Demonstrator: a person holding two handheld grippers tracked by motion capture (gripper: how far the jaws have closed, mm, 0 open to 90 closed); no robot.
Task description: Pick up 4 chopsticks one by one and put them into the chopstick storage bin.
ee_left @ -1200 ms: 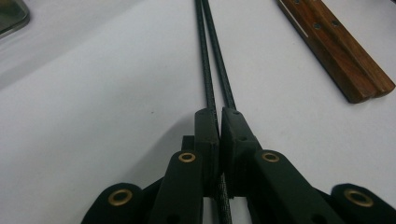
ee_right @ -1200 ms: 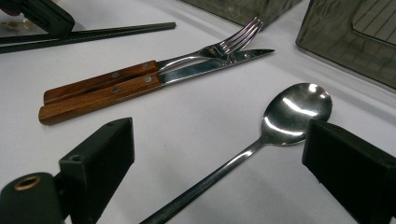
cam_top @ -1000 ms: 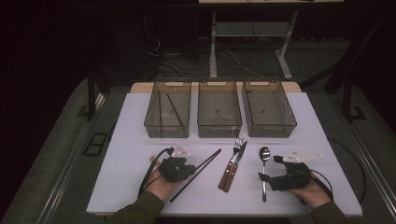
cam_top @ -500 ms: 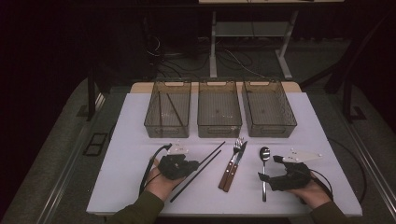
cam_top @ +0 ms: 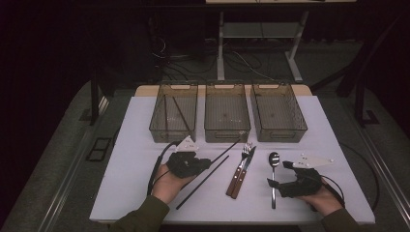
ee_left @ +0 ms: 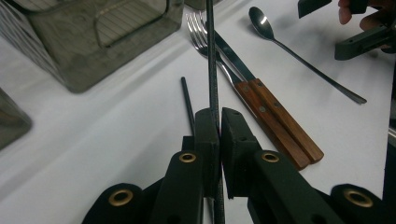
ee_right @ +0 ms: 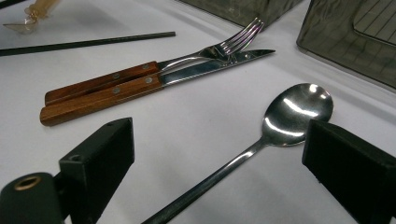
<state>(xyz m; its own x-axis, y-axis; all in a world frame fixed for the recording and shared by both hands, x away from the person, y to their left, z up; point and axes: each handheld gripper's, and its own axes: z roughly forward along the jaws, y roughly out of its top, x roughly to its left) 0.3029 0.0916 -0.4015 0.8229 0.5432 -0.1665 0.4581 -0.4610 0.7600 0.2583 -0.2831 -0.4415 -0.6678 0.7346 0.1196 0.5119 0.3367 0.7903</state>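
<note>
The left hand-held gripper (ee_left: 219, 140) pinches one black chopstick (ee_left: 211, 60), raised above its twin (cam_top: 203, 182) on the counter (cam_top: 130, 159); next comes carrying it to the left bin (cam_top: 174, 112) (probably). The right hand-held gripper (ee_right: 219, 168), spread wide, straddles the spoon (ee_right: 280, 121).

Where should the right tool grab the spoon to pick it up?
Probably the thin handle, from straight above. The spoon lies flat on the white table, and its straight handle runs between the open jaws of the right tool. The handle is narrow enough to pinch from both sides, while the round bowl is wide and smooth and would likely slip.
</note>
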